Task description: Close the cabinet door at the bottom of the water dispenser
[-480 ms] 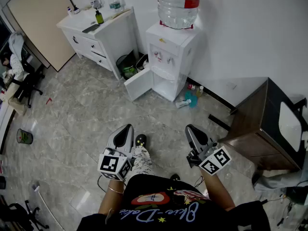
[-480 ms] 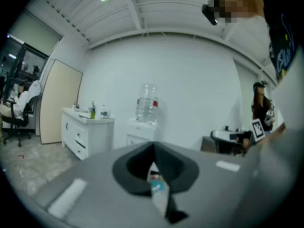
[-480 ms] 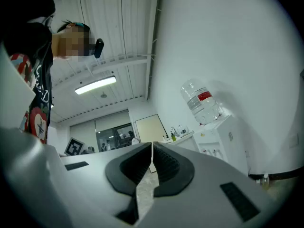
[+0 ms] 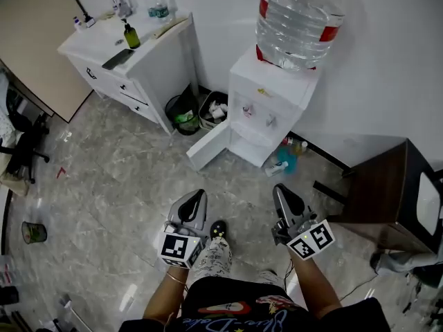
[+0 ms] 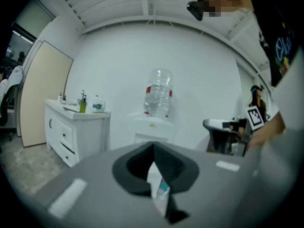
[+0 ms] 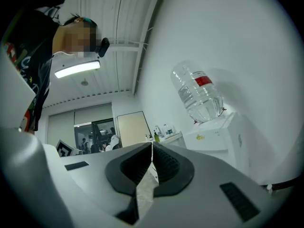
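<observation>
The white water dispenser [image 4: 266,109] stands against the wall with a big clear bottle [image 4: 299,19] on top. Its bottom cabinet door [image 4: 208,147] hangs open, swung out to the left over the floor. My left gripper [image 4: 198,197] and right gripper [image 4: 280,191] are held low in front of my body, both shut and empty, well short of the door. In the left gripper view the dispenser [image 5: 151,127] is straight ahead beyond the shut left gripper [image 5: 153,148]. From the right gripper [image 6: 152,146] view, the dispenser [image 6: 216,132] is at the right.
A white vanity cabinet [image 4: 149,64] with sink and bottles stands left of the dispenser. Two waste bins [image 4: 183,115] sit between them. Cleaning bottles [image 4: 285,161] lie by the dispenser's right foot. A dark wooden table [image 4: 387,185] is at the right, an office chair [image 4: 21,144] far left.
The person has stepped toward the dispenser, which now looks larger and nearer. Both grippers stay shut and have moved forward along with the body.
</observation>
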`<state>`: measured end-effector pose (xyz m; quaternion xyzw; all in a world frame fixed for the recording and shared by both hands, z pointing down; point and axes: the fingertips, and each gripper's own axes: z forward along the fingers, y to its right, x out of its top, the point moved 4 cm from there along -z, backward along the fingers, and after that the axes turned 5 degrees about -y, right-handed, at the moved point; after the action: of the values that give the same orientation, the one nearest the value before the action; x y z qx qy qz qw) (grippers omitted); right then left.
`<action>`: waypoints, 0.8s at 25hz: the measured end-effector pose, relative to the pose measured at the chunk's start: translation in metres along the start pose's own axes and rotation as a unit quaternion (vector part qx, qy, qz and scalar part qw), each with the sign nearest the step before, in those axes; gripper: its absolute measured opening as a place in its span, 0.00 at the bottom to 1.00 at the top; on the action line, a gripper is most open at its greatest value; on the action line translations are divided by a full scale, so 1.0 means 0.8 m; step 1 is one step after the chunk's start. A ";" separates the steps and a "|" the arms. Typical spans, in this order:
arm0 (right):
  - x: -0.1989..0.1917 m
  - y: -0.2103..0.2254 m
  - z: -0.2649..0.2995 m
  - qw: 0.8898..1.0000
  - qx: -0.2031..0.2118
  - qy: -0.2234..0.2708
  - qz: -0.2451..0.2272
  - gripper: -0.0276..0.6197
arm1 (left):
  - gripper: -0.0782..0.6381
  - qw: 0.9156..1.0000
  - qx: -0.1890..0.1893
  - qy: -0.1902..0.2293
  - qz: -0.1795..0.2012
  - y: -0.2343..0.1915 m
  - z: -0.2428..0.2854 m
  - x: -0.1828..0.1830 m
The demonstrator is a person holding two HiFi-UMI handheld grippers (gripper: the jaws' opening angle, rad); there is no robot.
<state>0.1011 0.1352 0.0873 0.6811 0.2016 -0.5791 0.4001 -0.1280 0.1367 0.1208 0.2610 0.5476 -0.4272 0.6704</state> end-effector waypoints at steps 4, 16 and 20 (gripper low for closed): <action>-0.033 0.026 0.075 1.000 -0.014 -0.007 0.003 0.07 | 0.11 1.000 -0.024 -0.012 0.007 -0.041 0.060 -0.025; -0.254 0.173 0.202 0.998 -0.022 -0.055 0.020 0.07 | 0.11 0.999 -0.008 -0.034 0.000 -0.144 0.226 -0.225; -0.305 0.193 0.213 0.998 -0.014 -0.063 0.025 0.07 | 0.11 0.999 -0.004 -0.040 0.022 -0.187 0.264 -0.268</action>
<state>0.0477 -0.0440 0.3661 0.6426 0.1673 -0.6074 0.4361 -0.1562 -0.0492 0.3997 0.2531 0.5164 -0.4207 0.7016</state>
